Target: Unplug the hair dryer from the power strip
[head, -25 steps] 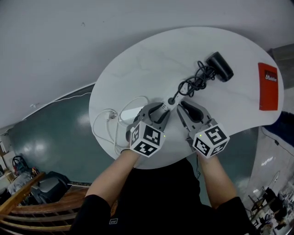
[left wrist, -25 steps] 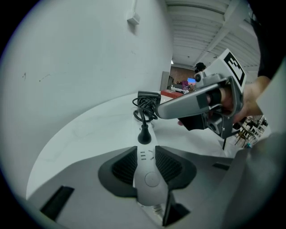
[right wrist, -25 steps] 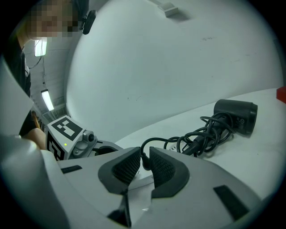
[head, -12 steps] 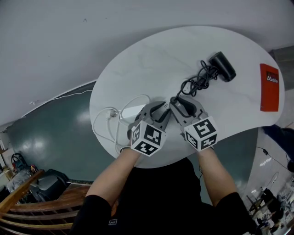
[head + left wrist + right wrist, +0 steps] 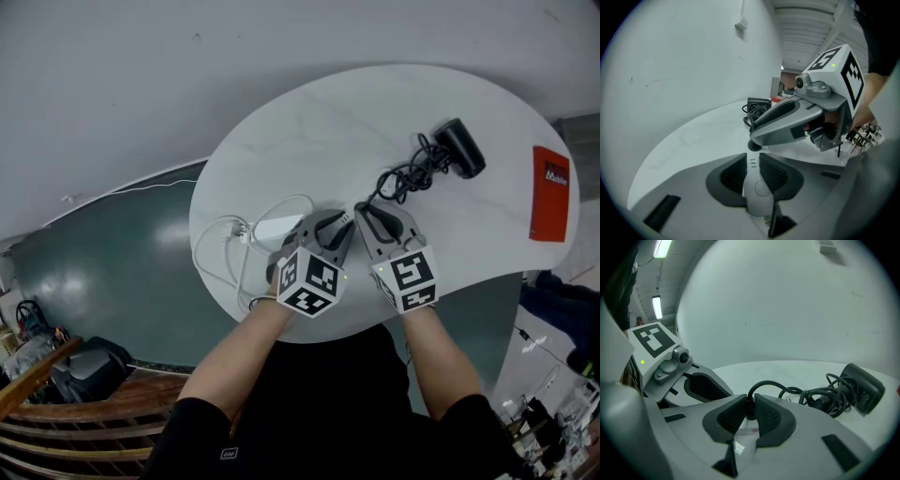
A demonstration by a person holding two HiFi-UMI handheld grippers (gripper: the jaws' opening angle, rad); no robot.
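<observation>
A black hair dryer (image 5: 459, 147) lies at the table's far right, its tangled black cable (image 5: 408, 178) running to a plug in the white power strip (image 5: 279, 228). My left gripper (image 5: 328, 230) straddles the strip's end. In the left gripper view its closing jaws have the white power strip (image 5: 757, 192) between them, and both pads touch its sides. My right gripper (image 5: 364, 217) sits right beside it. In the right gripper view its pads pinch the black plug (image 5: 749, 412), from which the cable (image 5: 764, 384) arches away toward the hair dryer (image 5: 862, 387).
The white oval table (image 5: 309, 122) ends just in front of the grippers. The strip's white cord (image 5: 217, 253) loops near the left rim. A red booklet (image 5: 548, 192) lies at the far right edge. Dark green floor surrounds the table.
My right gripper has moved left and down beside the left gripper and rolled, so its jaws now sit around the plug. The left gripper has stayed on the strip.
</observation>
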